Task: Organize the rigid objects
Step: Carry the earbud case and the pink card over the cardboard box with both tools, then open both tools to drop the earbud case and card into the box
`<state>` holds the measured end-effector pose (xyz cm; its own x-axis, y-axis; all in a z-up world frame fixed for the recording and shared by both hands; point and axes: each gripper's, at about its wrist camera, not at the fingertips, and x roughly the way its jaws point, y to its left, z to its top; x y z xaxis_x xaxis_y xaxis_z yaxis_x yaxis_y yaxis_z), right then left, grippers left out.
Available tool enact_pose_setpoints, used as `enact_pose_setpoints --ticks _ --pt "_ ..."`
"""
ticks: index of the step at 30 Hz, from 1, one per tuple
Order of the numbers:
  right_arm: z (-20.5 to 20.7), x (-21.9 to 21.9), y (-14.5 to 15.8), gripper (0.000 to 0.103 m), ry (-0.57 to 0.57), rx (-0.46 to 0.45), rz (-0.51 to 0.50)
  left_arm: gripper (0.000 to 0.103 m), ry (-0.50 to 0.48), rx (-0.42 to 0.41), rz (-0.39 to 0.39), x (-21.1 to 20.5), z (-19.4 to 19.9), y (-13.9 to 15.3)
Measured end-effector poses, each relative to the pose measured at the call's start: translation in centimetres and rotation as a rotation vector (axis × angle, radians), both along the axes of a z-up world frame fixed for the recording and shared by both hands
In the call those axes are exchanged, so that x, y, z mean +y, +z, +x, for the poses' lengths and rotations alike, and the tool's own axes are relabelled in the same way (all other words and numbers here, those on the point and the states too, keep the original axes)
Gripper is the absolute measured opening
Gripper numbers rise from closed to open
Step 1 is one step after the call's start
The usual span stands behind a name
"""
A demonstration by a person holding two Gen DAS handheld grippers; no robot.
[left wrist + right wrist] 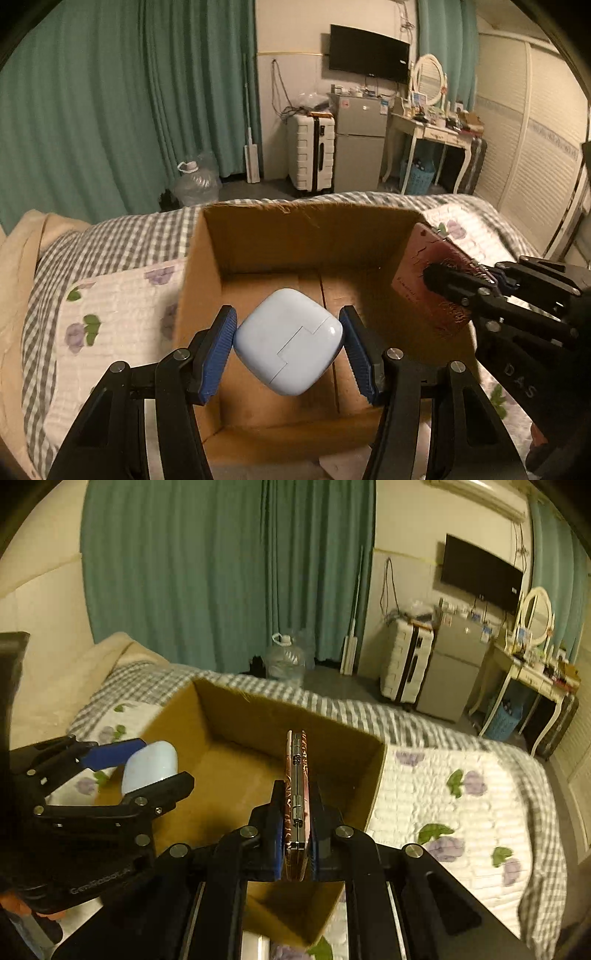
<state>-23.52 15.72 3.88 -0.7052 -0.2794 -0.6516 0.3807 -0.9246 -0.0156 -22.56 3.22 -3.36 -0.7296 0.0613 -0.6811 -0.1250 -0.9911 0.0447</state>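
Note:
An open cardboard box [306, 236] stands on the bed; in the right wrist view its far wall [258, 716] shows. My left gripper [288, 341] is shut on a pale blue rounded case [288, 339] and holds it above the box's inside; the case also shows in the right wrist view [149, 764]. My right gripper [295, 805] is shut on a thin reddish patterned hinged case [295, 775], held on edge over the box's right side. In the left wrist view that reddish case [424, 273] sits at the box's right wall, with the right gripper [447, 280] on it.
The box rests on a white floral quilt [443, 805] over a grey checked sheet [122, 232]. Green curtains [110, 110], a water jug [195, 181], a white suitcase [310, 155], a small fridge [358, 147] and a dressing table [432, 133] stand beyond the bed.

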Motion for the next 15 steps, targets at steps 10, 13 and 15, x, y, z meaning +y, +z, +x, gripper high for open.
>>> enact_pose_setpoints --ticks 10,13,15 --pt "-1.9 1.9 -2.1 0.015 -0.034 -0.034 -0.058 0.064 0.020 -0.022 -0.025 -0.1 0.0 -0.8" --pt "-1.1 2.2 -1.0 0.063 -0.056 -0.009 -0.060 0.064 0.034 -0.008 -0.019 -0.4 1.1 0.6" --pt "-0.3 2.8 0.1 0.064 -0.075 0.015 -0.071 0.065 0.036 0.010 -0.018 -0.6 2.4 1.6"
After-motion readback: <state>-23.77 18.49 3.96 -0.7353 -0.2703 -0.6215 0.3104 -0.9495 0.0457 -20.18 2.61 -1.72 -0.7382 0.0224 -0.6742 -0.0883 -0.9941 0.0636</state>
